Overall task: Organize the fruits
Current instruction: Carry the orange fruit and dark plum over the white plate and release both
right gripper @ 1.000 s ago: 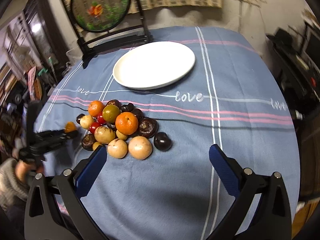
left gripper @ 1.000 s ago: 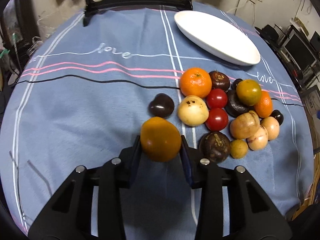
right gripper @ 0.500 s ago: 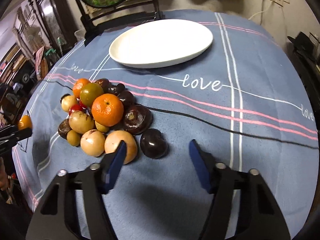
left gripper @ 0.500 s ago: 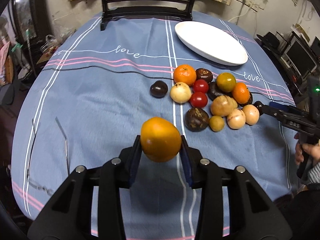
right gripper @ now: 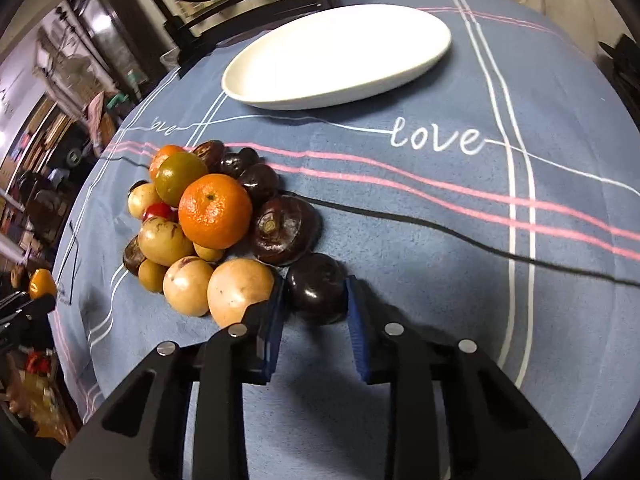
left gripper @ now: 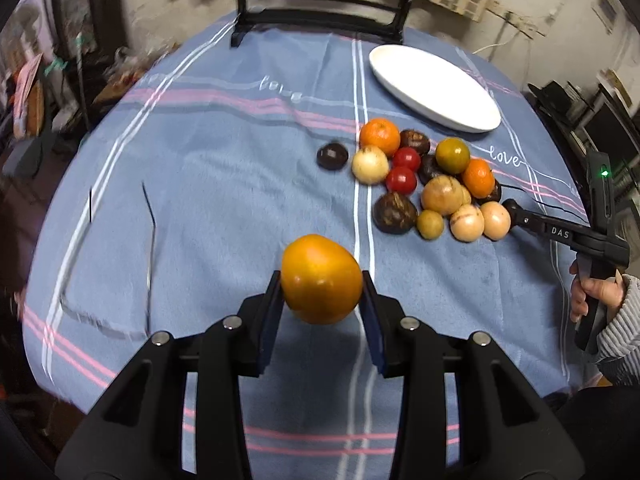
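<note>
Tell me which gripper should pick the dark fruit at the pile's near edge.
Right. The right gripper already brackets the dark fruit, one finger on each side. The left gripper is occupied, shut on the orange fruit, away from the pile.

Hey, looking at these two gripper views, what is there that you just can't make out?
- Right view: whether the right gripper already pinches the dark fruit; its pads flank it, contact unclear.
- Left view: the underside of the orange fruit, hidden by the left gripper.
- Right view: fruits at the back of the pile, covered by nearer ones.
- Left view: the table's left edge, blurred.
</note>
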